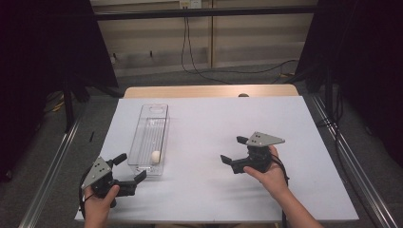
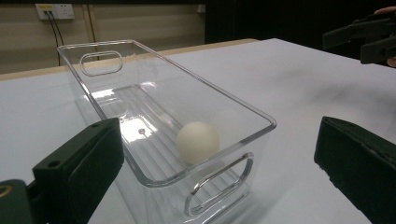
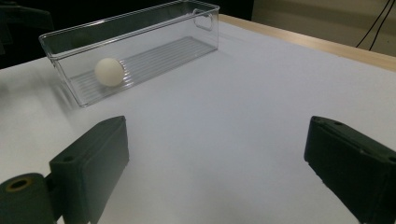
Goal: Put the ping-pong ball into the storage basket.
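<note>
A clear plastic bin (image 1: 151,137) lies lengthwise on the white worktop (image 1: 266,118), toward its left side. One white ball (image 2: 197,142) rests on the bin's ribbed floor at the near end, close to the handle cut-out; the bin holds nothing else. The left gripper (image 1: 129,173) sits just beside that near end, jaws wide apart and empty, seemingly lined up to reach the bin or ball. The right gripper (image 1: 234,151) waits well apart to the right, jaws also wide and empty, pointing toward the bin
</note>
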`<action>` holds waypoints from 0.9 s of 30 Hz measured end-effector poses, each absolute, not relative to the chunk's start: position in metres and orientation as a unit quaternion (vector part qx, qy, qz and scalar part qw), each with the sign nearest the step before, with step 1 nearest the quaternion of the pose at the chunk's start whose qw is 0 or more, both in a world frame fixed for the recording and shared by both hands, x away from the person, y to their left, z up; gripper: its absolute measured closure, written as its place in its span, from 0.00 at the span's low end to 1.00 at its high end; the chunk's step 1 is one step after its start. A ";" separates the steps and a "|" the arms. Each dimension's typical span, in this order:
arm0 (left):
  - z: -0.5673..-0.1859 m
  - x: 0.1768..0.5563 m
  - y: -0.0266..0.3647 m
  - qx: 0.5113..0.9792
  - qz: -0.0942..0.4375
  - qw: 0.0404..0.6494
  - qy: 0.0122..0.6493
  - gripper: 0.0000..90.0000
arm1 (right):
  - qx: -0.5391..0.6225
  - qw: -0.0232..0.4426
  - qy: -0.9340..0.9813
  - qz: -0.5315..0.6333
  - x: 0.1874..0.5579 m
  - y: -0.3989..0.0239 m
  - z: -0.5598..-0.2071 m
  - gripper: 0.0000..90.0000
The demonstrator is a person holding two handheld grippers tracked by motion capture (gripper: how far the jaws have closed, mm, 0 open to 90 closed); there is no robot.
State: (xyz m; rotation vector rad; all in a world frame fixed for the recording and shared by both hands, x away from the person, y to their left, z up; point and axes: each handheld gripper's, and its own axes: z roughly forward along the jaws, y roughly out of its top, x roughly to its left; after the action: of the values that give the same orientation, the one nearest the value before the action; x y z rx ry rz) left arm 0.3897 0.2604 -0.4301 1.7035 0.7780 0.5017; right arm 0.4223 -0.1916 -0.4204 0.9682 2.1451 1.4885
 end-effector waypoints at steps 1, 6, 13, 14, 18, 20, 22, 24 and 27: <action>-0.430 0.390 0.260 0.724 0.213 0.566 0.331 0.02 | 0.344 0.178 0.758 0.526 0.422 -0.193 -0.420 0.07; -0.430 0.390 0.261 0.724 0.214 0.565 0.332 0.02 | 0.344 0.181 0.757 0.525 0.419 -0.198 -0.420 0.07; -0.430 0.390 0.261 0.725 0.215 0.565 0.332 0.02 | 0.349 0.185 0.754 0.524 0.416 -0.207 -0.422 0.07; -0.430 0.390 0.261 0.726 0.214 0.564 0.332 0.02 | 0.348 0.185 0.756 0.523 0.415 -0.208 -0.422 0.07; -0.430 0.390 0.261 0.725 0.215 0.565 0.331 0.02 | 0.351 0.187 0.753 0.524 0.413 -0.211 -0.421 0.07; -0.430 0.390 0.261 0.724 0.215 0.566 0.332 0.02 | 0.349 0.189 0.753 0.524 0.412 -0.213 -0.422 0.07; -0.430 0.390 0.261 0.725 0.215 0.564 0.331 0.02 | 0.353 0.189 0.752 0.524 0.411 -0.216 -0.423 0.06; -0.430 0.390 0.261 0.725 0.215 0.565 0.331 0.02 | 0.354 0.194 0.750 0.523 0.410 -0.219 -0.423 0.07; -0.430 0.390 0.260 0.726 0.215 0.563 0.331 0.02 | 0.357 0.196 0.748 0.524 0.408 -0.222 -0.424 0.06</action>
State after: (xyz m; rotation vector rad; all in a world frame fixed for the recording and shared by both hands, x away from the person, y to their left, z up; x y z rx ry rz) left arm 0.3900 0.2603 -0.4300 1.7091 0.7790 0.5073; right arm 0.4079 -0.2220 -0.4237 1.0014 2.0965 1.4670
